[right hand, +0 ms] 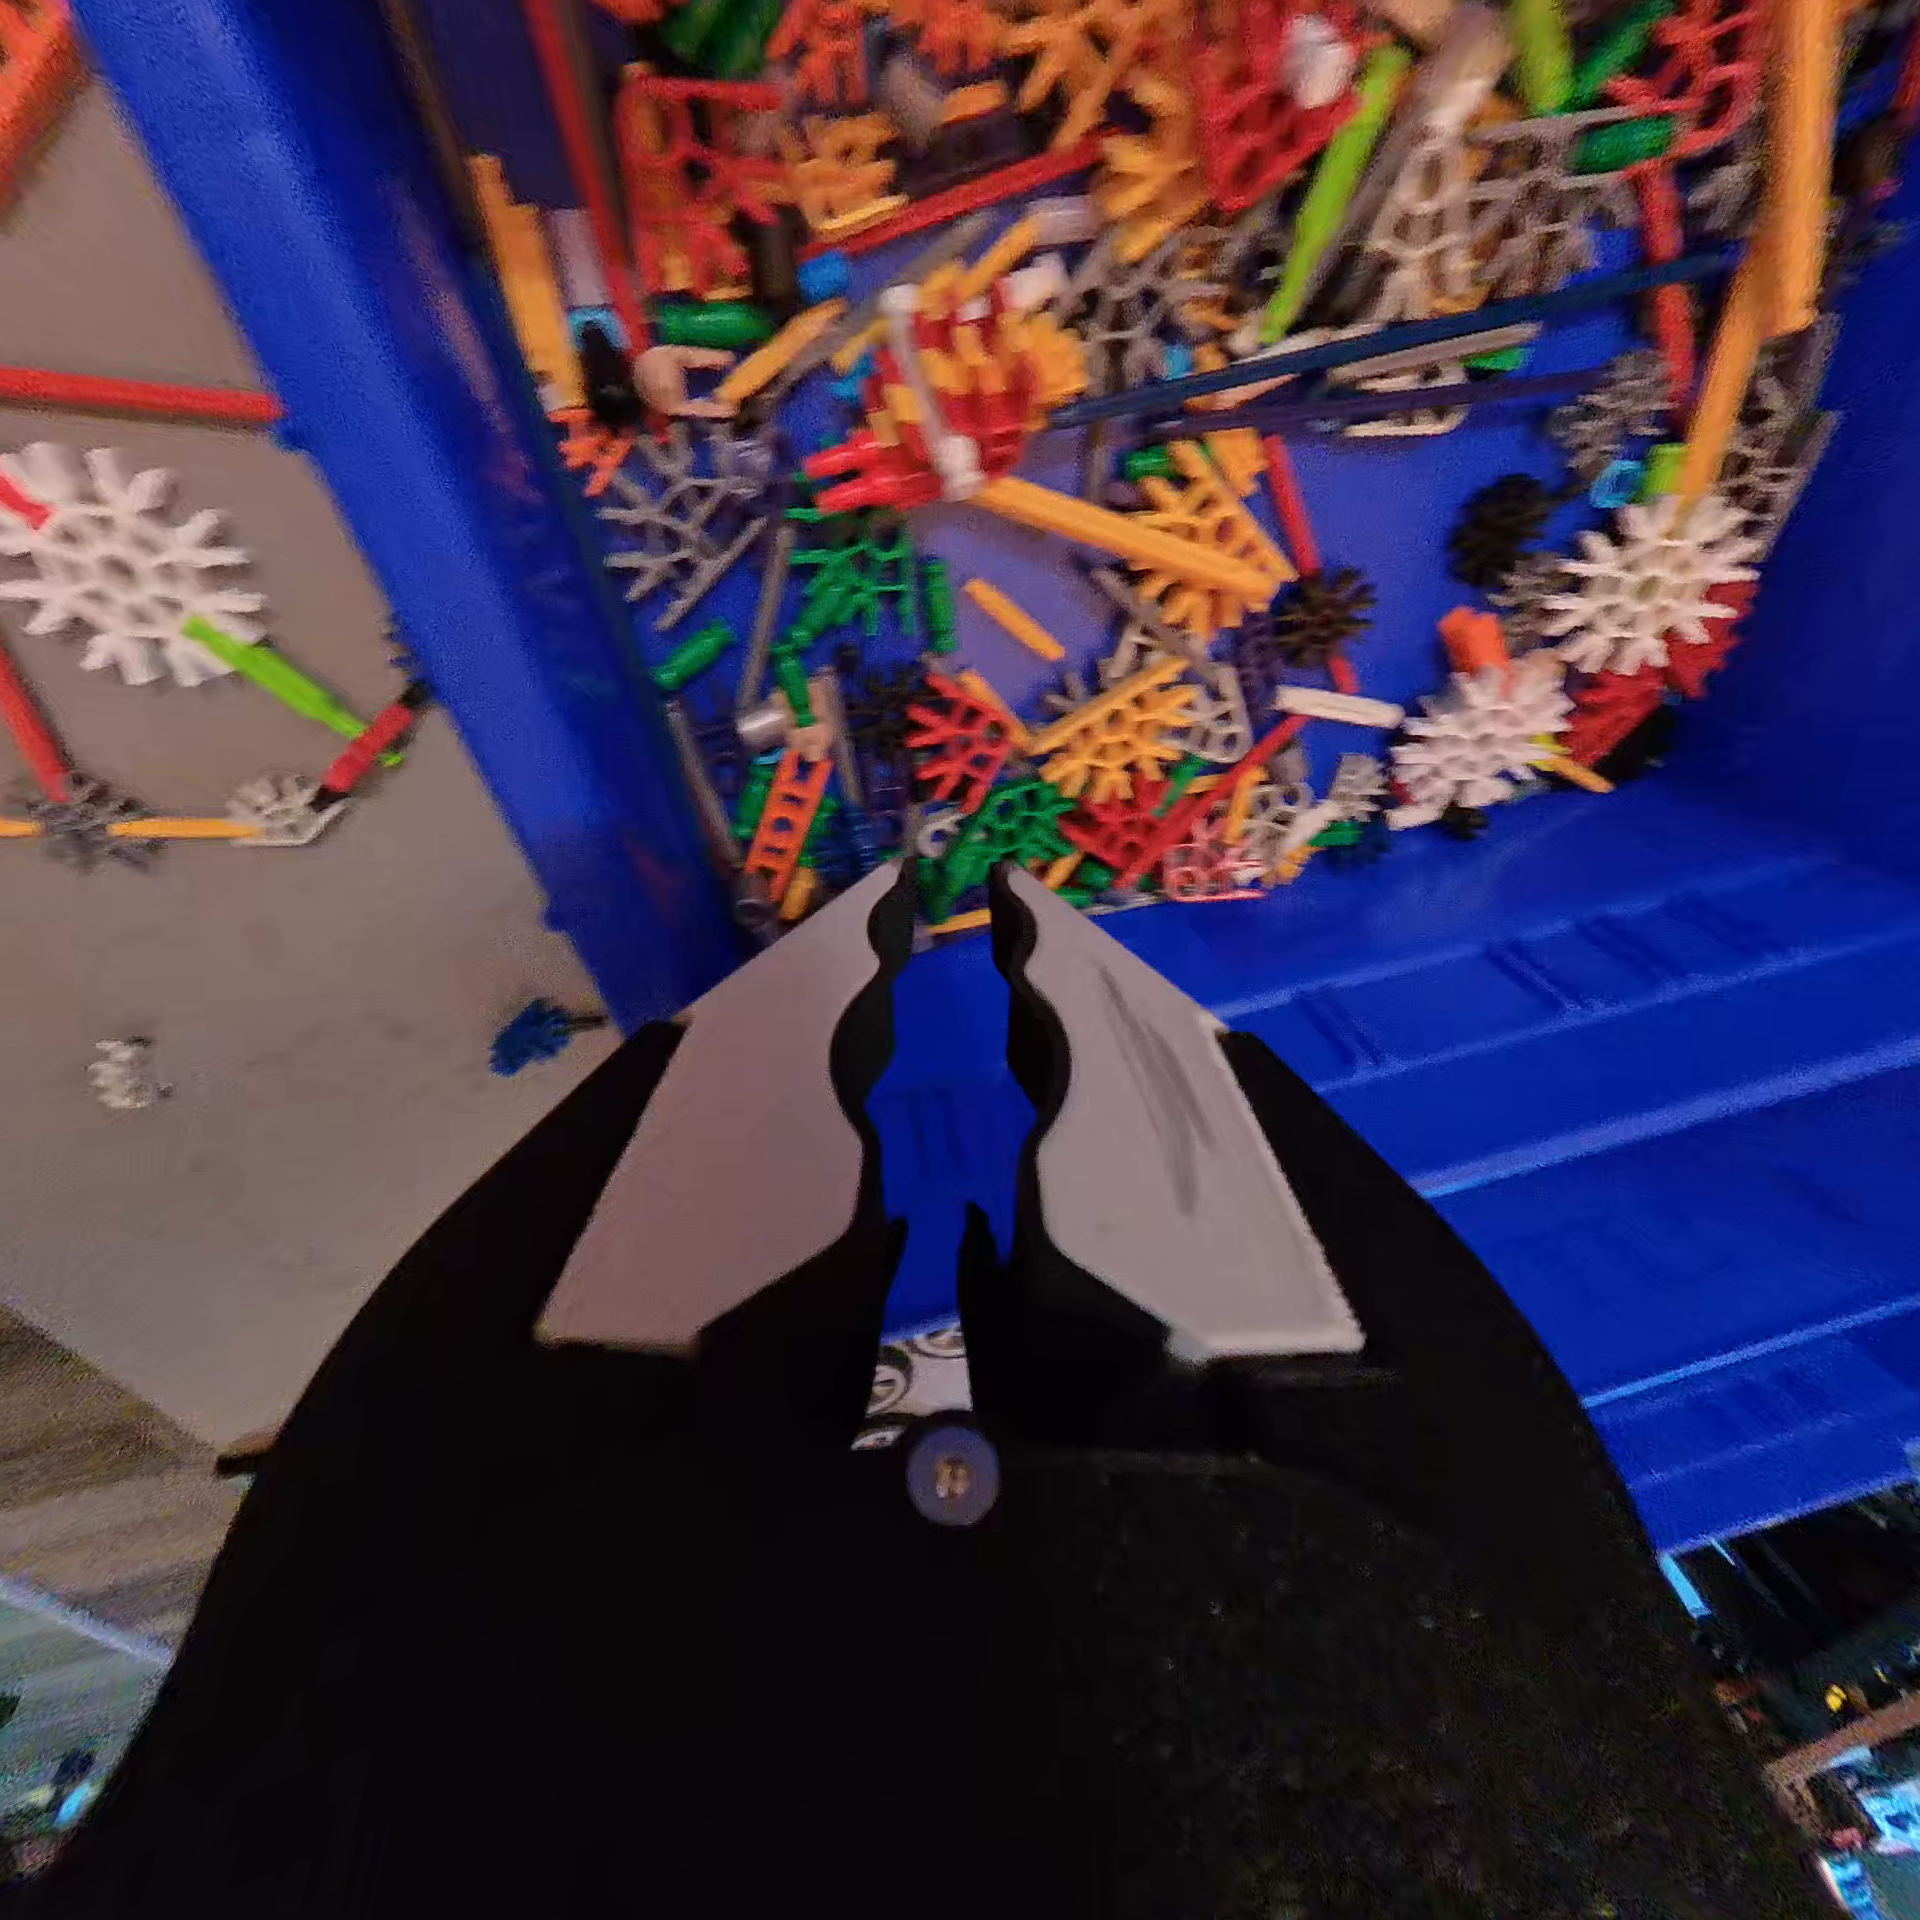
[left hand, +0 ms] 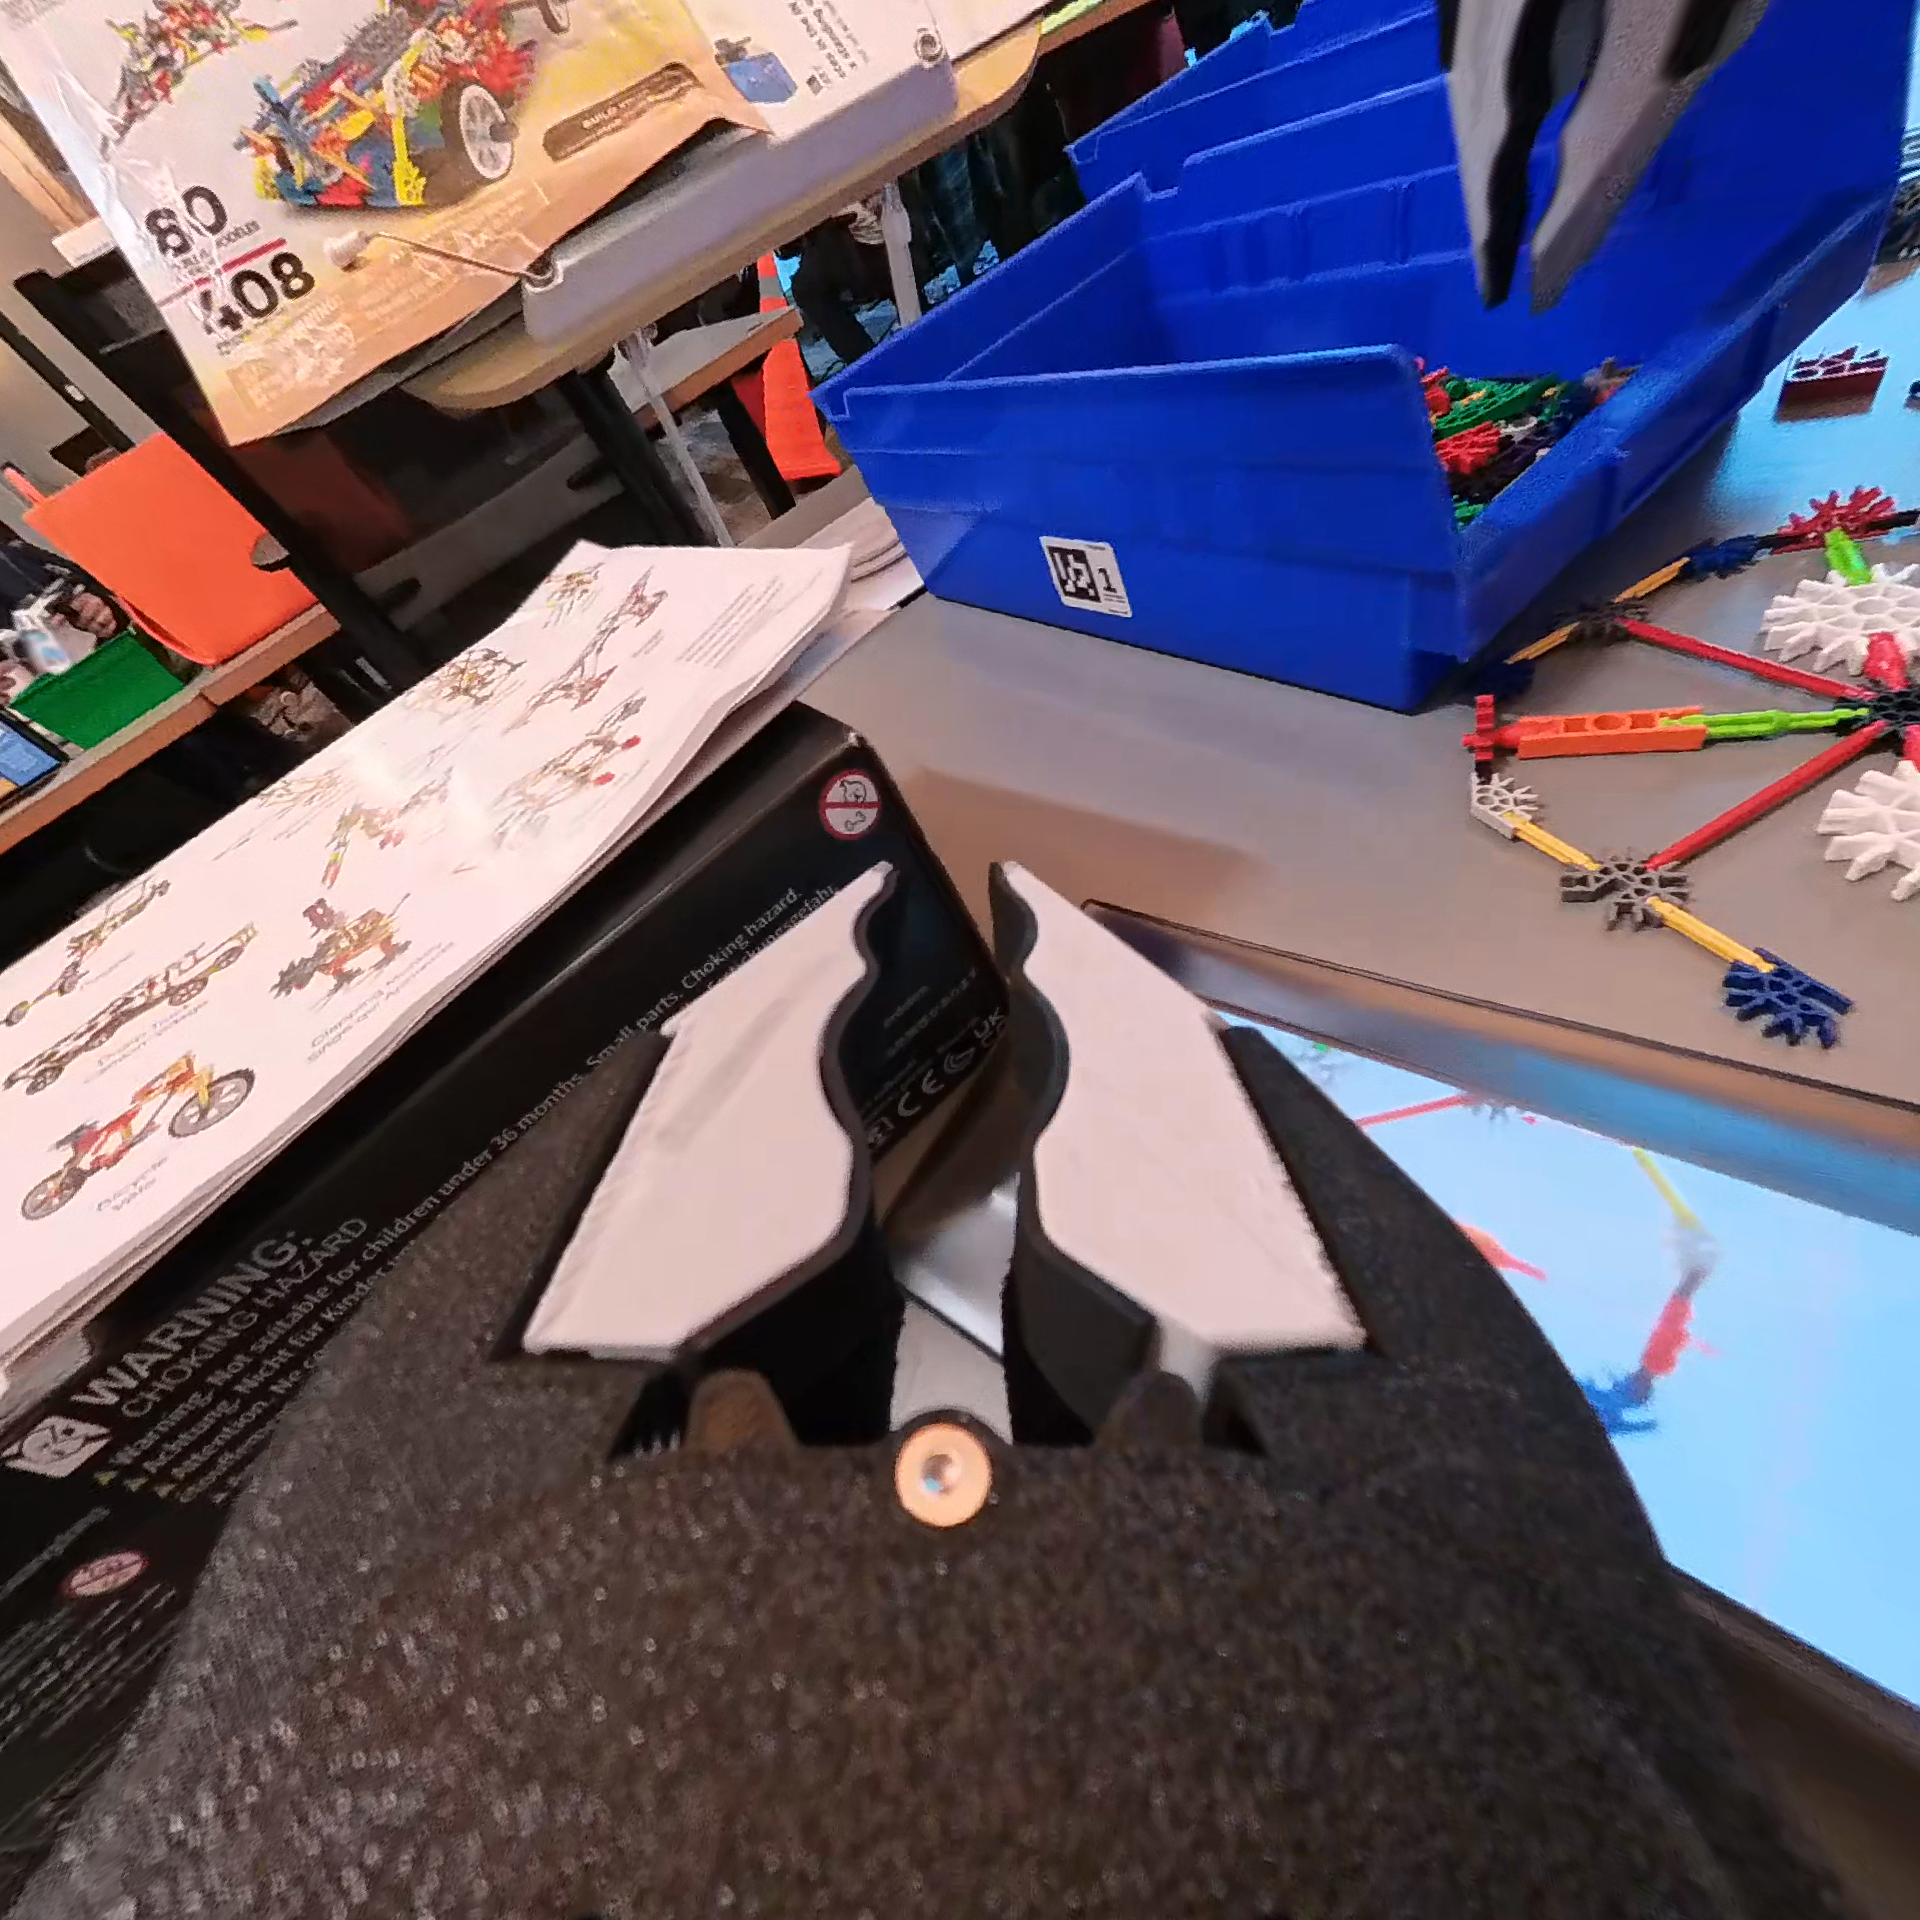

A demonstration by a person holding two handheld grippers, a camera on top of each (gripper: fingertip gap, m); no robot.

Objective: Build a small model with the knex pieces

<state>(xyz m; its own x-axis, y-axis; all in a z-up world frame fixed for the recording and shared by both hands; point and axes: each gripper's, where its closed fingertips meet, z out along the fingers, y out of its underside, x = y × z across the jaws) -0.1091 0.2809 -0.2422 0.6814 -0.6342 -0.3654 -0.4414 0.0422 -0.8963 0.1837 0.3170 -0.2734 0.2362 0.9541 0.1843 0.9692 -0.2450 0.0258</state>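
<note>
1. Risk: the right gripper [right hand: 951, 883] hangs over the blue bin [right hand: 1558, 1143], its tips just above the near edge of a tangled heap of construction-toy pieces [right hand: 1039, 520]. The pieces interlock, so a pinch here could likely lift several at once or slip off a thin rod.

2. Risk: the left gripper [left hand: 940, 883] sits low, with the corner of a black box [left hand: 623, 987] just ahead of its tips and a tablet screen [left hand: 1662, 1351] close on its right. A careless swing could knock the box or scrape the screen.

3. Pose, right: pointed steeply down into the bin, jaws parted by a narrow gap with nothing between them. The frame is blurred, so whether the tips touch a green connector [right hand: 997, 831] just ahead cannot be told.

4. Pose, left: held nearly level over the table [left hand: 1195, 748], jaws slightly apart and empty. An instruction booklet [left hand: 416, 831] lies on the box to its left. The half-built spoked model [left hand: 1714, 748] rests ahead and to its right, beside the bin.
</note>
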